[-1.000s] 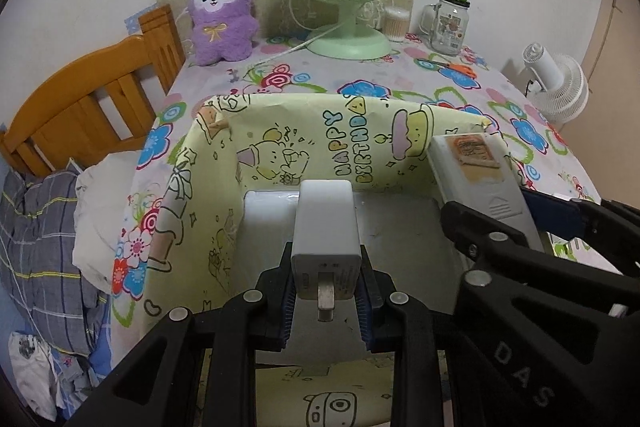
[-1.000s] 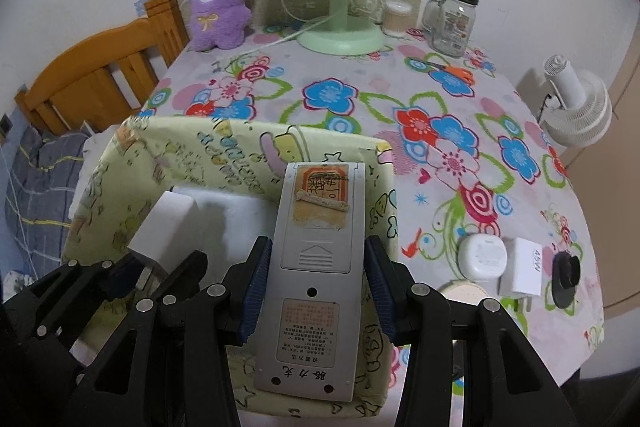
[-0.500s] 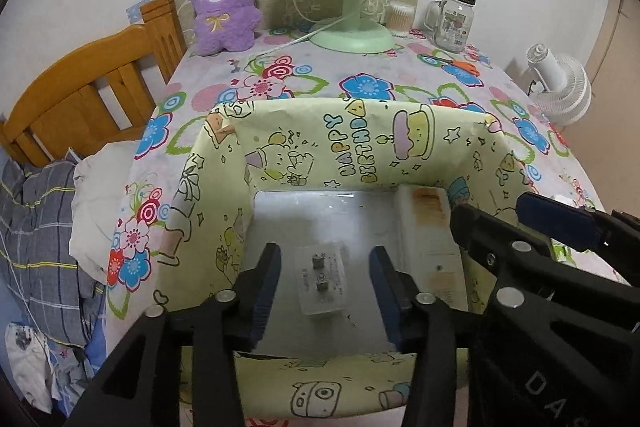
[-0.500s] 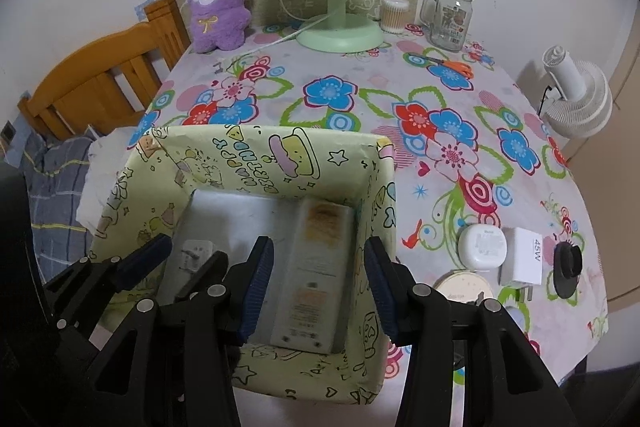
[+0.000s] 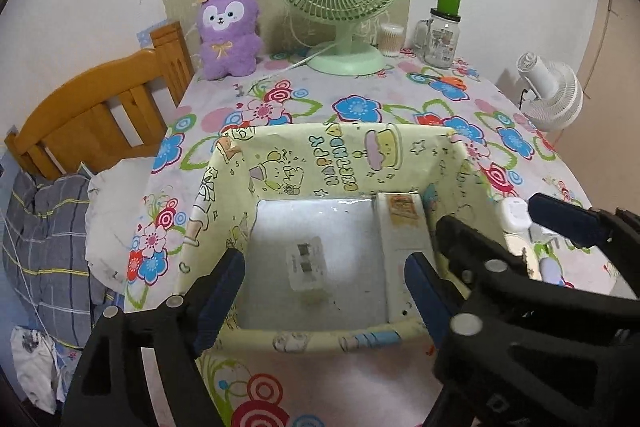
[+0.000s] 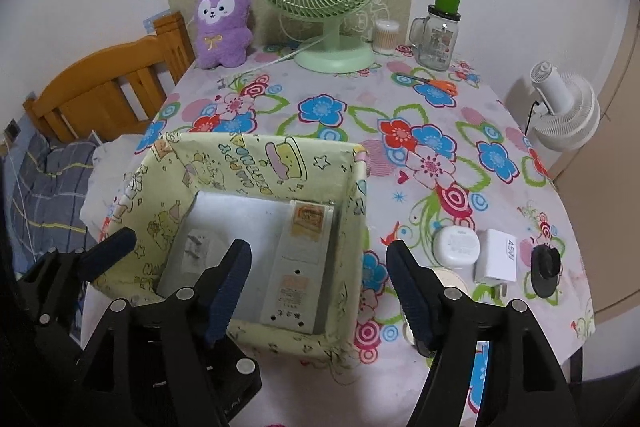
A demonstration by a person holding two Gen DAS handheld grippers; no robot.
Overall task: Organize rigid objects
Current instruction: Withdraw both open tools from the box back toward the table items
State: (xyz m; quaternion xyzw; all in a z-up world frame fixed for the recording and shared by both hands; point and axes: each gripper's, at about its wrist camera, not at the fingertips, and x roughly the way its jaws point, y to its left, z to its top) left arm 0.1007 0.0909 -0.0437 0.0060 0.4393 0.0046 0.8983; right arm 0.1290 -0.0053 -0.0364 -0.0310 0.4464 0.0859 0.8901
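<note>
My left gripper [image 5: 320, 279] hangs over the yellow cartoon-print box [image 5: 344, 155], jaws opening with nothing clamped; the white charger [image 5: 306, 261] lies loose on the grey floor of the box, below and between the blue pads. My right gripper [image 6: 318, 291] is likewise opening and empty, above the box's near right corner, and the pale remote control [image 6: 302, 259] rests flat along the right inner wall, its back with the printed labels and a worn orange sticker facing up. I judge this to be the release step, both items now dropped in the box. Next I need more pieces: on the floral tablecloth [image 6: 400, 115], right of the box, sit a round white case [image 6: 456, 247], a white power adapter [image 6: 496, 259] just beside it, and a black round object [image 6: 544, 267]. The right gripper is nearer; I would swing it over the adapter and straddle its flat sides.
</note>
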